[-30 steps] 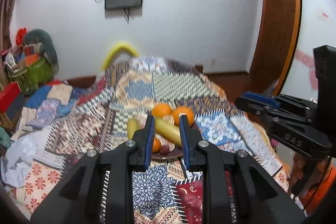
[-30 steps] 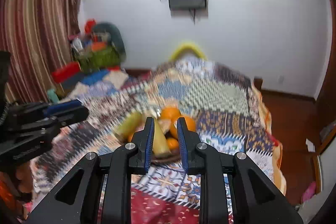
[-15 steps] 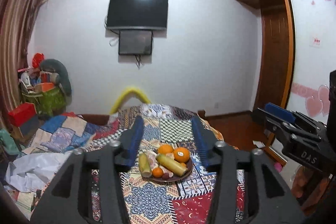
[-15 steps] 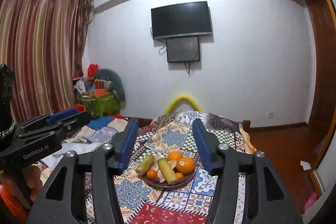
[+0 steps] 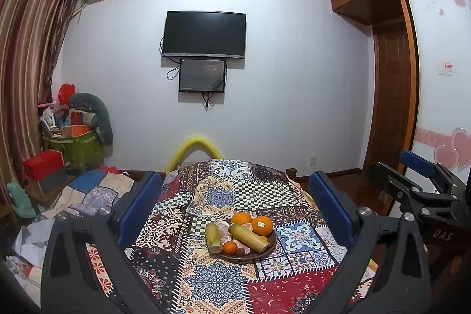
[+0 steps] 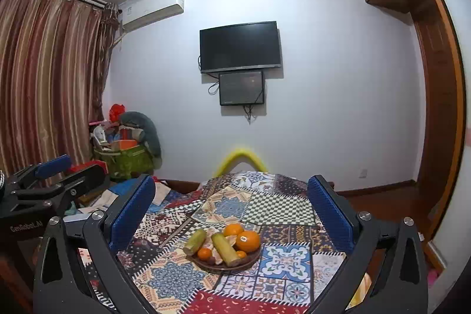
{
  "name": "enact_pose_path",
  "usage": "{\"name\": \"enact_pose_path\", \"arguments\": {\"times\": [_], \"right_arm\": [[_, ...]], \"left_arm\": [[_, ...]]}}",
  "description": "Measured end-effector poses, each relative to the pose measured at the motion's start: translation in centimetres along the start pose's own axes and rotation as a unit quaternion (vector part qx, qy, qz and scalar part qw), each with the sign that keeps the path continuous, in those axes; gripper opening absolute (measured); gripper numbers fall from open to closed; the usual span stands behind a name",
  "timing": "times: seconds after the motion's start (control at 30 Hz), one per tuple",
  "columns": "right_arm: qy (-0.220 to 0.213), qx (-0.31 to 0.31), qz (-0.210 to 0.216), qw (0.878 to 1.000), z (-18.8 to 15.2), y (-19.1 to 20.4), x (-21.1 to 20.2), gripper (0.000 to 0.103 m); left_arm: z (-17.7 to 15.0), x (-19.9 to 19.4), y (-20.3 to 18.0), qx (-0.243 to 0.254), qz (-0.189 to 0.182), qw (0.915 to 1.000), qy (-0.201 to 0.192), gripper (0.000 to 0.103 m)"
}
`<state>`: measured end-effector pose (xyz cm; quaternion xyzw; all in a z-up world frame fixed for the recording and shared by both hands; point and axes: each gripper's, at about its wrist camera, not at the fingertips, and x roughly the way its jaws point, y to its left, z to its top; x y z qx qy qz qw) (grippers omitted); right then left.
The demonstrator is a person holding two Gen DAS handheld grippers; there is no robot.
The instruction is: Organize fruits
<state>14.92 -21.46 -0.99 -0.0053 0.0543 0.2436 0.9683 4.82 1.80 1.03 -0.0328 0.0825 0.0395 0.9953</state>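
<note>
A brown plate (image 5: 266, 250) (image 6: 253, 258) sits on the patchwork quilt. It holds two big oranges (image 5: 262, 225) (image 6: 248, 240), small tangerines (image 5: 229, 247), and two yellow-green cane pieces (image 5: 248, 236) (image 6: 225, 249). My left gripper (image 5: 234, 178) hovers well back from the plate, its jaws opening wide with nothing between them. My right gripper (image 6: 231, 180) does the same on the other side, jaws opening and nothing held. Each gripper shows at the edge of the other's view: the right one (image 5: 403, 167) and the left one (image 6: 70, 167).
The quilt (image 5: 223, 196) covers a bed that fills the foreground. A yellow foam arch (image 5: 195, 144) stands at its far end. A green basket of clutter (image 5: 79, 146) and curtains are on the left; a wooden wardrobe and door (image 5: 391, 96) on the right.
Both grippers have drawn back and risen from the plate, so the fruit now looks small and far. Both pairs of jaws went from nearly shut to wide apart.
</note>
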Motion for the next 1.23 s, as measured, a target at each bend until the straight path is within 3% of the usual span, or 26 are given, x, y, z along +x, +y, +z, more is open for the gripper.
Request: {"name": "enact_pose_path", "arguments": {"times": [1.23], "right_arm": [[-0.004, -0.001, -0.012, 1.000, 0.2, -0.6, -2.0, 0.103]], "left_arm": [[-0.1, -0.5, -0.9, 0.009, -0.013, 0.9998, 0.009, 0.103]]}}
